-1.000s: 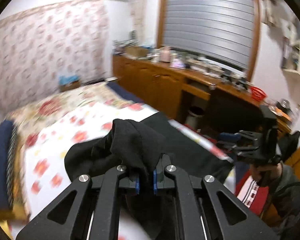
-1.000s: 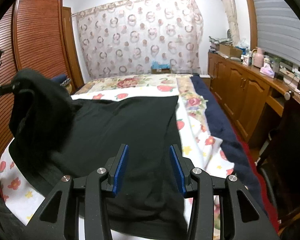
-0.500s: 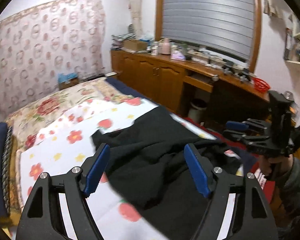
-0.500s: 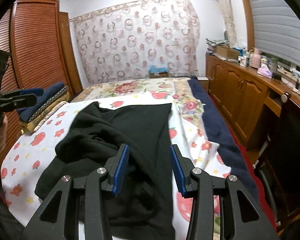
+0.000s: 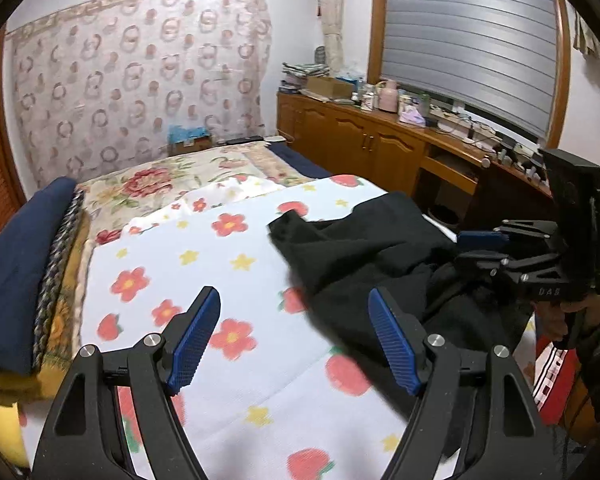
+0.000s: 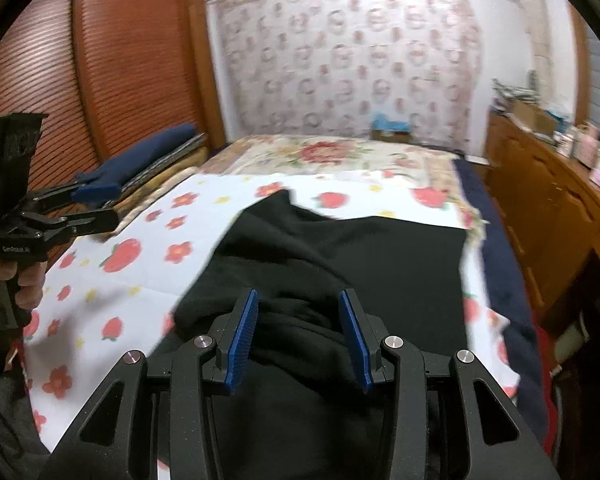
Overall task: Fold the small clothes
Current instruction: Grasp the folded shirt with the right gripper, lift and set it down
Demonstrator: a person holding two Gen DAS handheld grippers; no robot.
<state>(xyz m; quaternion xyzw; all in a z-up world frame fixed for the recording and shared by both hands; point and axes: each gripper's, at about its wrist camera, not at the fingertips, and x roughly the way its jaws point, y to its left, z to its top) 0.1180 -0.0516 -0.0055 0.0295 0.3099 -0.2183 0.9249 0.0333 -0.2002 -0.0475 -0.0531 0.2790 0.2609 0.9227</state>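
A black garment (image 5: 360,248) lies crumpled on the white flower-and-strawberry sheet (image 5: 228,280), its far part spread flat (image 6: 400,256). In its own view my left gripper (image 5: 296,314) is open wide over bare sheet, just left of the garment's edge, with nothing between its blue pads. It also shows at the left of the right wrist view, where the left gripper (image 6: 106,204) is held by a hand. My right gripper (image 6: 300,316) is open, hovering over the bunched near part of the garment. From the left wrist camera, the right gripper (image 5: 466,248) sits above the garment's right side.
A folded navy blanket stack (image 5: 16,264) lies along the bed's left side, by wooden slatted doors (image 6: 112,60). Wooden cabinets (image 5: 372,148) with clutter on top run along the right. A patterned curtain (image 5: 140,92) hangs behind the bed.
My left gripper opened and let the black garment drop onto the bed, then sank and moved left over bare sheet. My right gripper swung across the garment, its jaws unchanged.
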